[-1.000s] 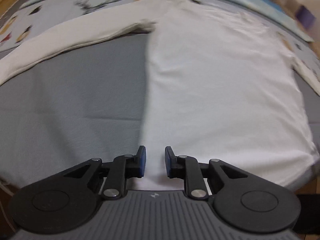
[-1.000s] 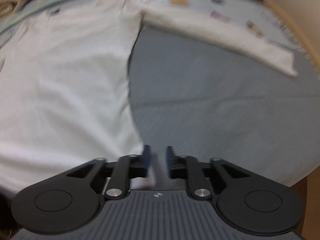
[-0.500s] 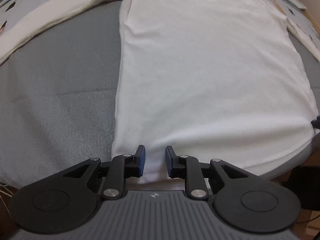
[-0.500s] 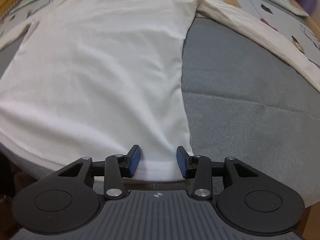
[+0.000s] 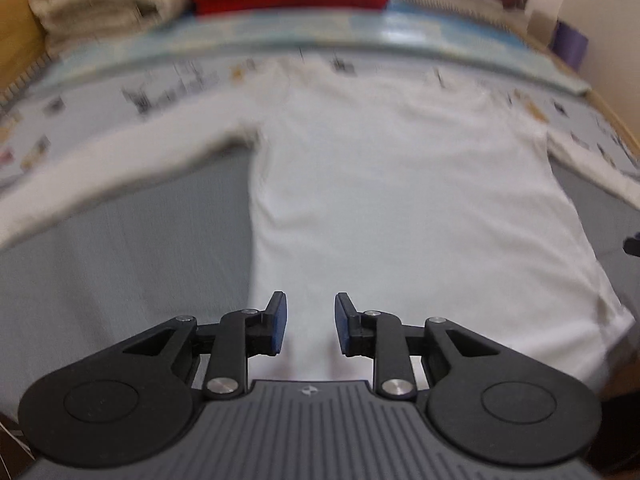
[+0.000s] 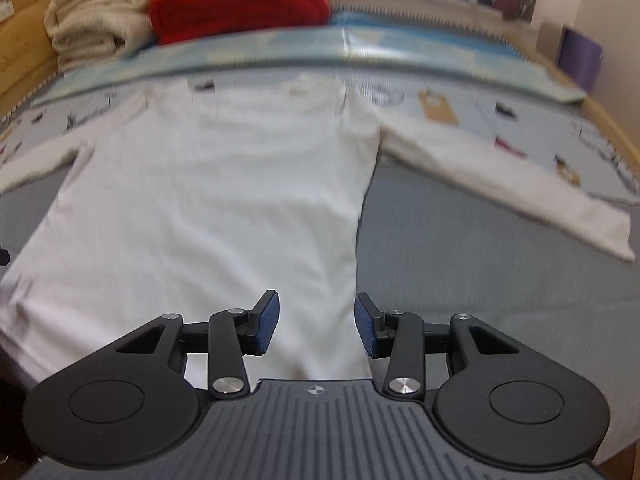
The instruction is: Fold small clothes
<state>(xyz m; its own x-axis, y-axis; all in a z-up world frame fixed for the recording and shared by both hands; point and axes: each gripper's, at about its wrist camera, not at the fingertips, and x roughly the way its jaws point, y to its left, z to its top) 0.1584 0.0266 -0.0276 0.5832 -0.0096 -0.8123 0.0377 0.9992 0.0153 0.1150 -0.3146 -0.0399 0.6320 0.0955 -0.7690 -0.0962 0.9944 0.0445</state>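
- On the grey cloth surface (image 5: 120, 264): white long-sleeve shirt (image 5: 400, 208) lies flat, both sleeves spread out to the sides, collar at the far end, hem nearest the cameras.
- Shirt's top part and sleeves overlap a pale printed sheet (image 6: 500, 120) past the grey area; a light blue band (image 6: 360, 46) runs along its far edge.
- Left claw (image 5: 307, 322): parted to a moderate gap, nothing between the blue pads (image 5: 279, 322). It sits over the shirt's hem, near the shirt's left side edge. Contact with the fabric can't be told.
- Right claw (image 6: 316, 322): wider than the left one, empty. Left pad over the shirt's bottom corner, right pad (image 6: 366, 328) over the grey cloth just past the shirt's side seam.
- Right sleeve (image 6: 520, 196) runs diagonally out over grey cloth and printed sheet, cuff at the far right.
- Left sleeve (image 5: 112, 168) runs off toward the left edge of the left wrist view.
- Back of scene: folded cream knit (image 6: 96, 20) stacked beside a red garment (image 6: 240, 0), touching or nearly so. Purple box (image 6: 580, 56) at far right.
- No bins or baskets in use; whether the purple box holds anything can't be told.
- Both views motion-blurred, so fine detail is unreliable.
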